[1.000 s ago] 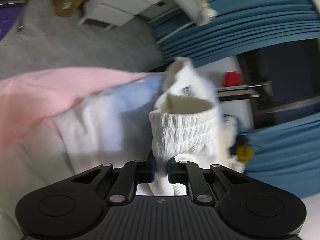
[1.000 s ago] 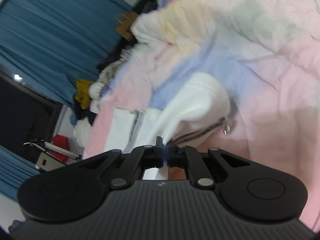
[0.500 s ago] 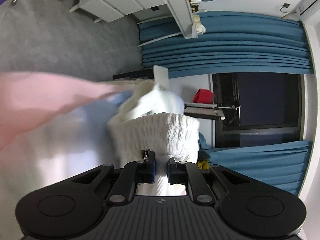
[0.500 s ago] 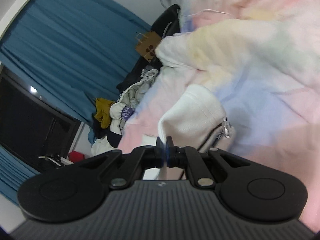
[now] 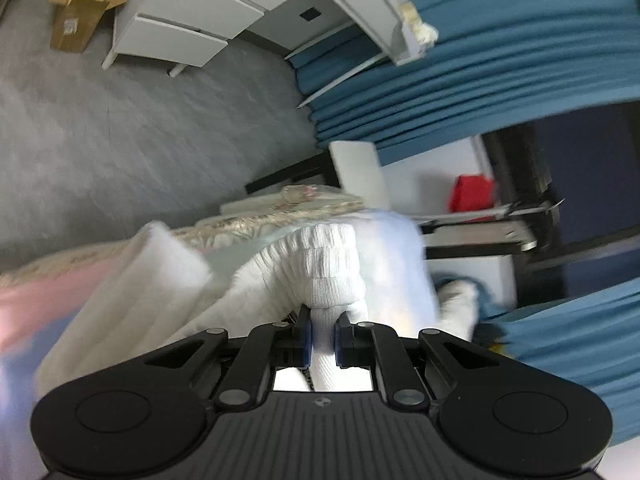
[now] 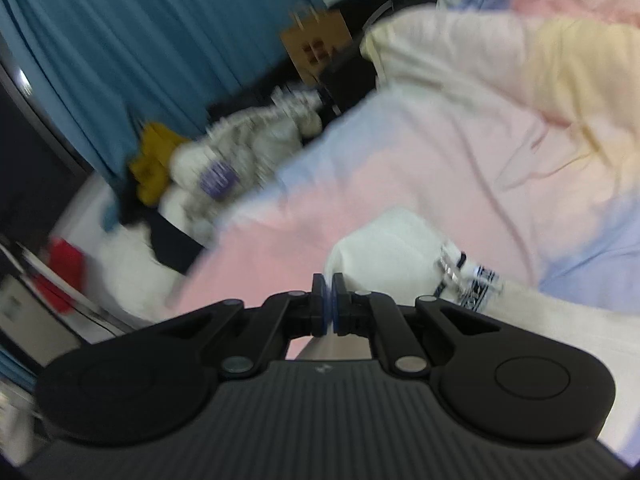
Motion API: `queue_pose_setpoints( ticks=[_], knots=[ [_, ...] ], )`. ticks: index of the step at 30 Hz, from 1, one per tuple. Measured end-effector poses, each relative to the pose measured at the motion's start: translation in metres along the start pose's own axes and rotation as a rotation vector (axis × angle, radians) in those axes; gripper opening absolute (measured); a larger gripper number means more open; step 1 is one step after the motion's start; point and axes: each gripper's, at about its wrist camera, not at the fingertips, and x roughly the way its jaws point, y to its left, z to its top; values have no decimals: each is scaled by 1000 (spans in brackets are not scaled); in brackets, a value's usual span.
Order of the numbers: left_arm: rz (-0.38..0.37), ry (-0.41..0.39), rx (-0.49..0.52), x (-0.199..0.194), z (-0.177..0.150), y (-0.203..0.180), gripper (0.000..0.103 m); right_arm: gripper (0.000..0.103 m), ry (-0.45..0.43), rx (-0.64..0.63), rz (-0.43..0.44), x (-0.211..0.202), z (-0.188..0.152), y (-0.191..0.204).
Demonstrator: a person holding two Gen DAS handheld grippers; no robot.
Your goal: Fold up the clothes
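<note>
A white zip-up garment lies across a pastel pink, blue and yellow bedspread [image 6: 460,152]. My left gripper [image 5: 322,330] is shut on the garment's ribbed cuff [image 5: 320,268], which bunches up just above the fingers. The rest of the white cloth [image 5: 160,280] trails off to the left. In the right wrist view, my right gripper [image 6: 330,300] is shut, with a corner of the white garment [image 6: 384,252] rising right at its pads. The zipper with its dark patterned trim [image 6: 472,280] runs off to the right. This view is motion-blurred.
Grey floor [image 5: 120,140], white drawers [image 5: 180,20] and a cardboard box [image 5: 84,0] lie beyond the bed. Blue curtains [image 5: 460,80] and a red object [image 5: 472,192] stand behind. A heap of clothes [image 6: 240,148] and a brown paper bag [image 6: 316,48] sit at the bed's far side.
Both grippers have swung while keeping their hold. The cuff has drawn in closer over the left fingers. In the right view the garment has shifted to the right, showing more pink bedspread.
</note>
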Motion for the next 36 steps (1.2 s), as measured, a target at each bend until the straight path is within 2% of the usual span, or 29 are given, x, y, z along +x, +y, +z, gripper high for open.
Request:
queue_pose_setpoints(
  ticks=[4,7,10,11,13,15,17,19,22,25,28,33,34,36],
  knots=[
    [37,7,36,25,-1,-5,13,6,50,-59,-9,30,-11,0],
    [-2,8,61,20,-3,-9,16,9,89,-110,-3,47,-17,0],
    [-52,9,89,1,-7,-14,28,10,126,-131,81,30,-6,-1],
    [-75,2,97,-10,-9,-17,36,11,134,-120,116,20,-2,-3],
    [-114,-22,121,-36,-18,-21,43,11,133,-91,168,-4,4,-8],
    [-152,-47,144,-63,-28,-24,56,11,118,-60,217,-34,6,-16],
    [-166,-62,143,-85,-47,-20,63,11,111,-22,255,-65,3,-30],
    [-169,-53,110,-99,-69,-11,66,11,123,18,285,-92,-4,-46],
    [-176,-40,27,-109,-101,8,81,11,148,95,301,-121,-17,-77],
    [-115,-10,-86,-104,-129,30,81,11,181,192,287,-140,-29,-110],
    [-54,40,-195,-89,-154,47,81,11,256,289,273,-143,-37,-141],
    [-76,84,-225,-64,-161,61,82,13,374,367,266,-127,-57,-179],
    [-84,74,-227,-61,-160,62,83,16,390,390,264,-121,-61,-184],
    [-99,51,-231,-56,-157,64,85,41,421,407,266,-108,-68,-187]
  ],
)
